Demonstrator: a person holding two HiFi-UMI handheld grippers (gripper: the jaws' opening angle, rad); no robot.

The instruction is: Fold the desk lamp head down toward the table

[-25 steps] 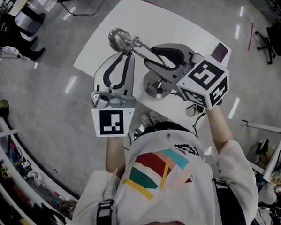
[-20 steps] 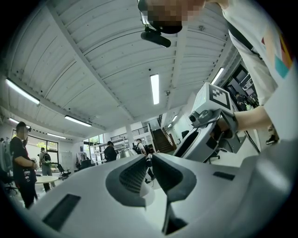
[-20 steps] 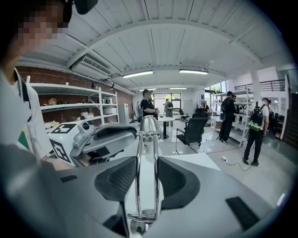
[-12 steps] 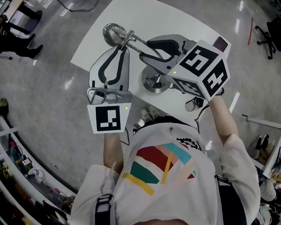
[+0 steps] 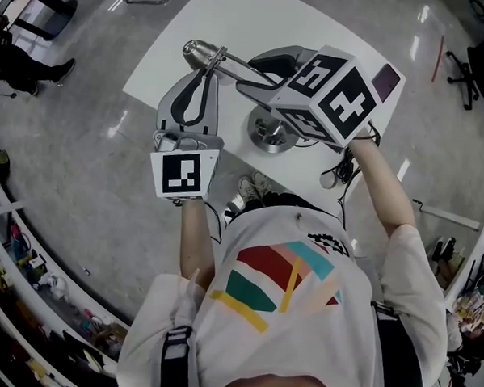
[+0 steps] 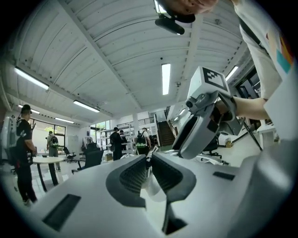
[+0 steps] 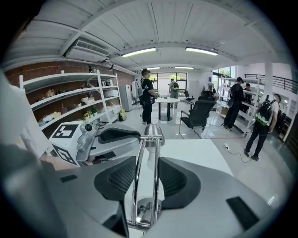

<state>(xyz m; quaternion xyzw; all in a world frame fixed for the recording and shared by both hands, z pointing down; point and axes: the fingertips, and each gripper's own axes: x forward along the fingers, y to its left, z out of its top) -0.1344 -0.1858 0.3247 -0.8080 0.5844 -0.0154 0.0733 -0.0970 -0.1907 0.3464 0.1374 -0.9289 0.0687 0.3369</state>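
A chrome desk lamp stands on the white table (image 5: 235, 18), its round base (image 5: 271, 135) near the front edge. Its twin-rod arm slants left to the lamp head (image 5: 198, 50). My left gripper (image 5: 213, 66) is shut on the arm just behind the head; in the left gripper view a thin chrome piece sits pinched in that gripper (image 6: 149, 165). My right gripper (image 5: 252, 74) is shut on the arm lower down. In the right gripper view both rods run between its pads (image 7: 146, 172), with the lamp head (image 7: 152, 132) beyond.
A dark flat item (image 5: 387, 76) lies at the table's far right corner. Cables (image 5: 336, 173) hang off the front edge. Beyond the table are an office chair (image 7: 198, 114), several standing people and wall shelves (image 7: 70, 97).
Both grippers have sunk with the lamp arm. The lamp head now lies lower and flatter over the table, and the right gripper's marker cube has shifted left over the base.
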